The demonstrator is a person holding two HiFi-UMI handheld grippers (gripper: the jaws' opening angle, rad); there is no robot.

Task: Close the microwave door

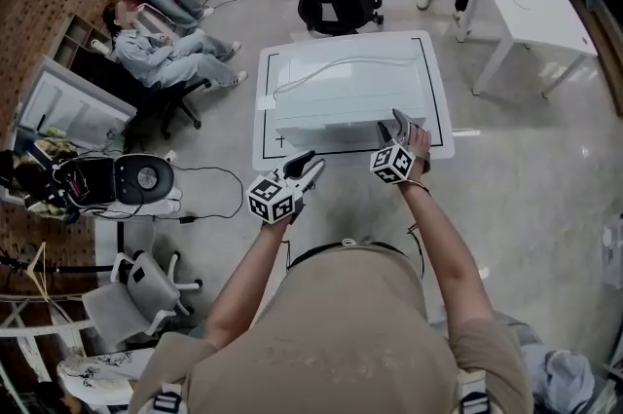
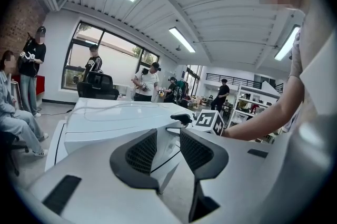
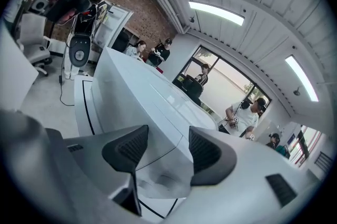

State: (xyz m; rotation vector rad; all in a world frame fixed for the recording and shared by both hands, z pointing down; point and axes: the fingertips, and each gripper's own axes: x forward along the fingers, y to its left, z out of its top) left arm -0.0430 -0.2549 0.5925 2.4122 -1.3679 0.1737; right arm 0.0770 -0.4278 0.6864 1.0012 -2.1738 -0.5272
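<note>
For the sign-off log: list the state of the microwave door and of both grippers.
microwave door, looks shut, flush with the front.
left gripper, fingers apart, empty.
right gripper, fingers apart, nothing clamped, by the door's right edge.

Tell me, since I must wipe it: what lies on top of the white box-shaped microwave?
A thin white cable curves across the top of the white box-shaped microwave; nothing else shows there. What lies inside is hidden by its casing.
</note>
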